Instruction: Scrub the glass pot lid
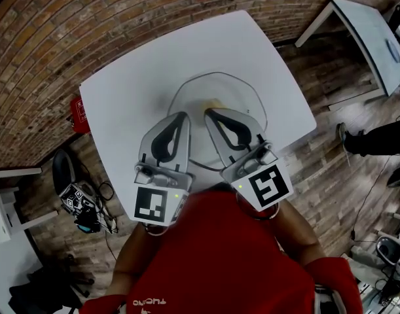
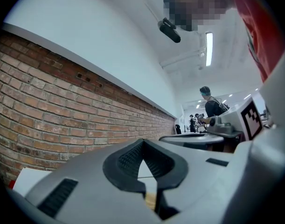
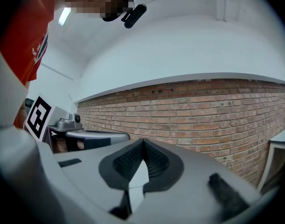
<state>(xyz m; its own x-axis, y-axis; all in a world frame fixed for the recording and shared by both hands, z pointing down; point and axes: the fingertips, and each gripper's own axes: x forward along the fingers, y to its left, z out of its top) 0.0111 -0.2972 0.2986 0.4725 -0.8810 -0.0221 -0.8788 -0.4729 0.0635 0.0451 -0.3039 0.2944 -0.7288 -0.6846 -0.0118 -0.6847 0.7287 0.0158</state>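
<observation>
Glass pot lid (image 1: pixel 234 91) was seen lying flat on the white table (image 1: pixel 134 77), towards the table's near side, with its clear dome and thin dark rim visible from the head view. A small pale yellow item (image 1: pixel 214 103) was seen at the lid's middle; what it was could not be told.

Both tools were held side by side over the near half of the lid, pointing away from the person and towards the brick wall (image 1: pixel 88 18). The left gripper (image 1: pixel 184 115) was found with its jaws brought fully together, the dark ribbed pads meeting at the tip, and nothing was held between them. The right gripper (image 1: pixel 208 112) was found in the same condition, jaws closed on nothing. The two tips were placed near each other, just short of the yellow item. Whether either tool touched the glass could not be judged.

A red shirt (image 1: pixel 219 254) filled the lower part of the head view. A red object (image 1: pixel 78 114) was seen on the floor just beside the table's left edge, and a second white table (image 1: pixel 370 38) stood well apart at the upper right.
</observation>
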